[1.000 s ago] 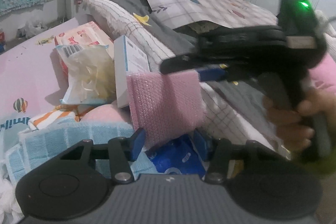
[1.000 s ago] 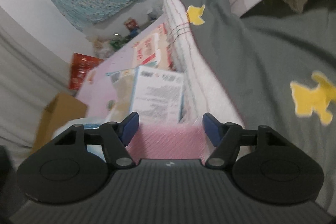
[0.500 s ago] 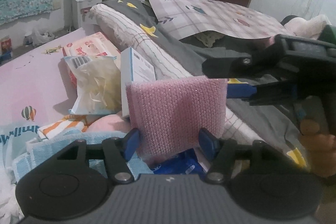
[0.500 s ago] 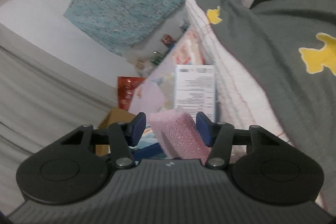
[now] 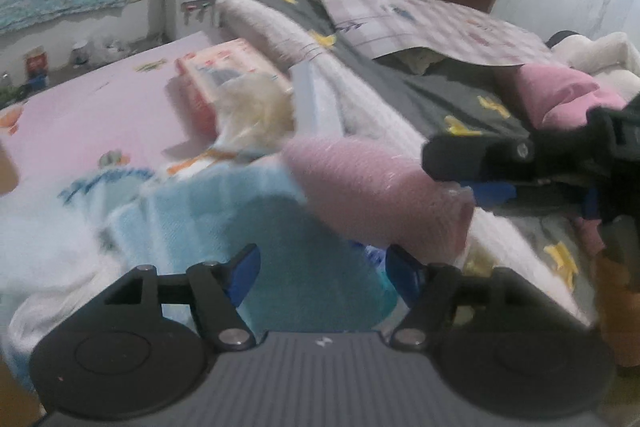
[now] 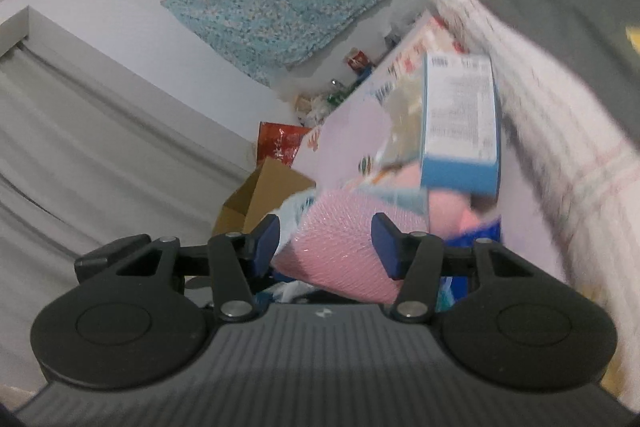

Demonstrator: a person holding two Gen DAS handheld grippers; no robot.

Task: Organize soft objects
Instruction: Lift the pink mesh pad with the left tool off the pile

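A pink bubble-wrap roll (image 5: 376, 195) hangs over the bed, and my right gripper (image 5: 452, 175) comes in from the right and is shut on its end. In the right wrist view the same roll (image 6: 340, 251) sits pressed between the blue pads of the right gripper (image 6: 327, 245). My left gripper (image 5: 323, 269) is below the roll with its jaws opening. Nothing is between them, and under it lies a light blue towel (image 5: 224, 211). Both views are blurred by motion.
On the pink sheet (image 5: 100, 107) lie a blue-white box (image 5: 316, 107), a pale filled bag (image 5: 252, 107) and a pink tissue pack (image 5: 224, 67). A grey blanket (image 5: 420, 95) and a pink pillow (image 5: 560, 99) fill the right. A cardboard box (image 6: 260, 195) stands beside the bed.
The left gripper has let go of the pink roll and opened wider. The right gripper has closed on the roll, swung round with it, and the roll now lies sideways above the towel.
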